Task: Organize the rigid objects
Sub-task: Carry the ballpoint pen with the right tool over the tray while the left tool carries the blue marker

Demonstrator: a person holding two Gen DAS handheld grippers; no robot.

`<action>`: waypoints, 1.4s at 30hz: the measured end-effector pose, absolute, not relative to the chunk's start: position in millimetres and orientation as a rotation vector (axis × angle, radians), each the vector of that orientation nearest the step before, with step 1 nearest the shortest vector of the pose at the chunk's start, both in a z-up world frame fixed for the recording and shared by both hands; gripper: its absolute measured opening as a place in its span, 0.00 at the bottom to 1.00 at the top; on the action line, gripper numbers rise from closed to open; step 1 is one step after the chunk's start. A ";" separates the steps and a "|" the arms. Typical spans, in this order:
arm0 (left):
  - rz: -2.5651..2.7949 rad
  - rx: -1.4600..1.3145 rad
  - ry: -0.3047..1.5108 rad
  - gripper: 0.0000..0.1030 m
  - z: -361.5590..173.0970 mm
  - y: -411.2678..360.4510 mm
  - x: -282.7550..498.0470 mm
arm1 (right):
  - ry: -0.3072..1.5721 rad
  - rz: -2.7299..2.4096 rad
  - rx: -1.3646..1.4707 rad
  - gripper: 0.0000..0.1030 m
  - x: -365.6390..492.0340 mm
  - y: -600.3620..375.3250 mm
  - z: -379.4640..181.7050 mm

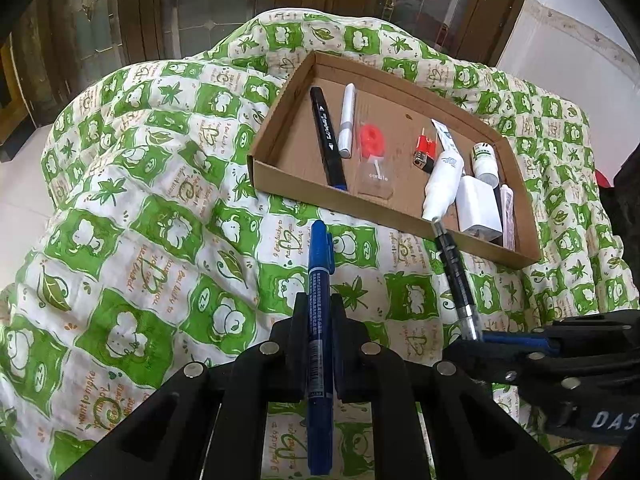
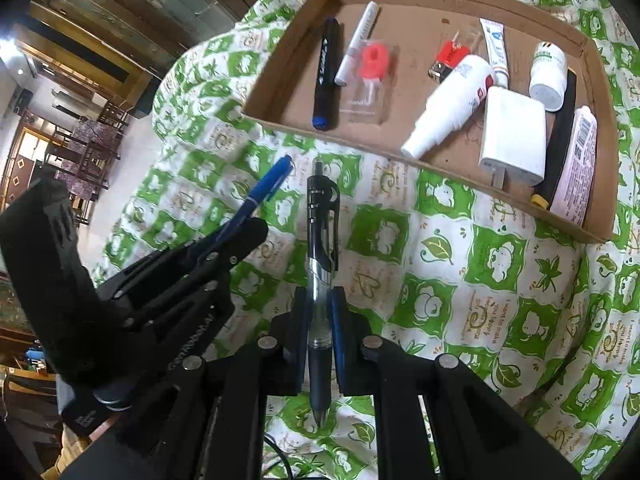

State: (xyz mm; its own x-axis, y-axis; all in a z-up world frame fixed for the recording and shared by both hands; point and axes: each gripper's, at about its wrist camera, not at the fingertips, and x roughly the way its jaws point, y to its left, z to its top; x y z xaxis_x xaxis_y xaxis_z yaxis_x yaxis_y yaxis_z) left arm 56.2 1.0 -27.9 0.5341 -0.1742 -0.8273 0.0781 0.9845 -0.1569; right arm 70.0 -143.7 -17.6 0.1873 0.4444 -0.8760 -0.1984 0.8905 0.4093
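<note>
Pens fill both grippers above a green-and-white patterned quilt (image 1: 168, 216): the left gripper (image 1: 319, 312) has its jaws closed on a blue marker (image 1: 320, 344), which lies lengthwise between them with its capped end pointing forward, and the right gripper (image 2: 319, 312) has its jaws closed on a black retractable pen (image 2: 320, 280), clip end forward and tip back toward the camera. Each gripper shows in the other's view, side by side and near each other. Ahead of both, a shallow cardboard tray (image 1: 280, 178) rests on the quilt. Inside it, toward its left end, a black marker (image 1: 327, 136) and a slim white pen (image 1: 346, 120) lie close together, with a red piece on a clear packet (image 1: 372, 148) beside them. Toward the right end are a small red-and-black item (image 1: 425, 152), a white spray bottle (image 1: 442, 184), a thin white tube (image 1: 445, 134), a white pill bottle (image 1: 485, 162), a white charger plug (image 1: 478, 210), and a pale labelled tube (image 2: 576, 160) against the right wall.
</note>
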 end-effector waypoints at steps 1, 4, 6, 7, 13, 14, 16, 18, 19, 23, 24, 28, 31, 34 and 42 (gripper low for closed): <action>-0.150 -0.106 0.996 0.08 -27.4 1.7 56.5 | 1.303 0.459 0.227 0.10 70.2 -144.9 -15.3; -0.148 -0.110 0.993 0.08 -25.4 3.3 57.3 | 1.289 0.455 0.253 0.10 73.9 -151.7 -7.8; -0.145 -0.111 0.985 0.08 -22.4 4.1 58.4 | 1.266 0.445 0.281 0.10 77.1 -161.7 -0.4; -0.144 -0.113 0.981 0.08 -20.6 4.6 58.9 | 1.251 0.436 0.298 0.10 79.9 -168.4 4.7; -0.155 -0.127 0.975 0.08 -13.1 4.7 62.7 | 1.177 0.358 0.383 0.10 94.9 -209.2 24.9; -0.157 -0.122 0.973 0.08 -11.9 3.2 63.6 | 1.170 0.348 0.396 0.10 96.9 -214.4 26.5; -0.163 -0.115 0.971 0.08 -9.9 0.1 65.0 | 1.160 0.331 0.413 0.10 99.6 -222.4 28.3; -0.170 -0.106 0.965 0.08 -6.6 -3.8 65.8 | 1.151 0.315 0.420 0.10 101.2 -227.5 29.7; -0.173 -0.104 0.962 0.08 -4.6 -5.8 66.7 | 1.150 0.312 0.421 0.10 101.6 -228.5 29.8; -0.188 -0.090 0.945 0.08 5.0 -14.9 72.2 | 1.153 0.302 0.418 0.10 102.7 -228.3 26.2; -0.191 -0.086 0.941 0.08 7.0 -16.9 73.1 | 1.155 0.302 0.418 0.10 102.7 -228.2 25.5; -0.204 -0.067 0.927 0.08 14.5 -25.7 77.6 | 1.157 0.301 0.416 0.10 103.2 -226.9 24.3; -0.210 -0.056 0.920 0.08 17.6 -31.4 80.3 | 1.154 0.297 0.415 0.10 103.7 -227.1 24.0; -0.214 -0.047 0.915 0.08 19.2 -34.7 82.4 | 1.152 0.295 0.418 0.10 104.2 -228.5 24.6; -0.216 -0.041 0.911 0.08 21.8 -39.8 88.0 | 1.136 0.291 0.427 0.10 107.2 -232.4 29.5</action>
